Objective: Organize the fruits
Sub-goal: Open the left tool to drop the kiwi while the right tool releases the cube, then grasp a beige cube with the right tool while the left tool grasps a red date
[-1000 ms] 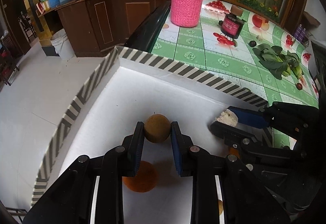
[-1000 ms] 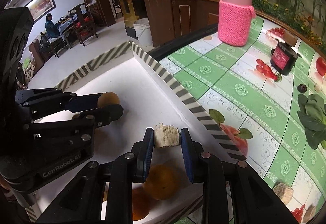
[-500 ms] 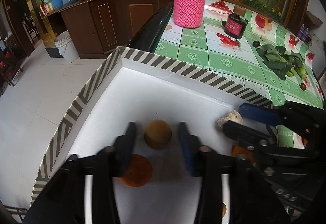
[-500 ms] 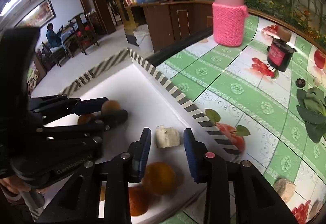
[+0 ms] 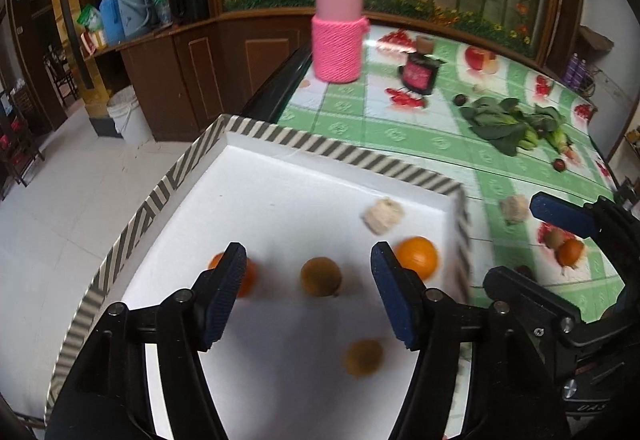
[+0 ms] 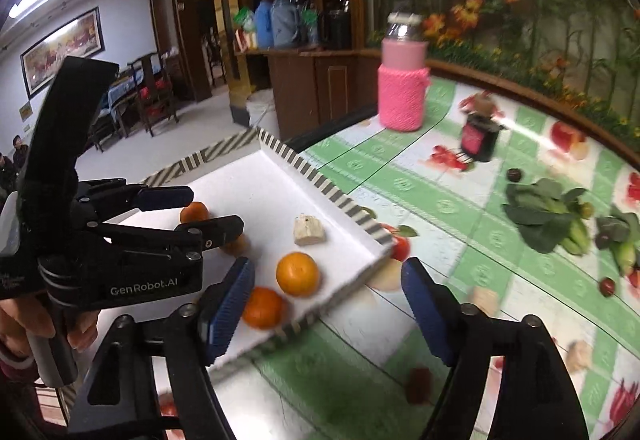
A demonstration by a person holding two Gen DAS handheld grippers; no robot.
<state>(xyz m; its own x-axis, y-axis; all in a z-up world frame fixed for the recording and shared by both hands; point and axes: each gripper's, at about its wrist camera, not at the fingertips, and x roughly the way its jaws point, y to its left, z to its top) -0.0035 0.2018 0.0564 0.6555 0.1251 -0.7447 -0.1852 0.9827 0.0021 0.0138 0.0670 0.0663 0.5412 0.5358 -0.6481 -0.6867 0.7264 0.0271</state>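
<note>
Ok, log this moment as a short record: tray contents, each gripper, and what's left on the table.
tray: striped rim, white floor
in tray: brown fruit, second brown fruit, orange, pale chunk
left gripper: open, above the brown fruit, holding nothing
right gripper: open, over the tray corner, holding nothing
on table: leafy greens, pink-sleeved jar, small orange fruit

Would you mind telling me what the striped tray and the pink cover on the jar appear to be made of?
The tray looks like matte white foam board or card, though I cannot be sure: flat, dull floor, thin walls with a printed grey-and-white striped rim. The jar cover appears to be knitted or crocheted yarn, showing ribbed rows and a soft, unshiny surface.
</note>
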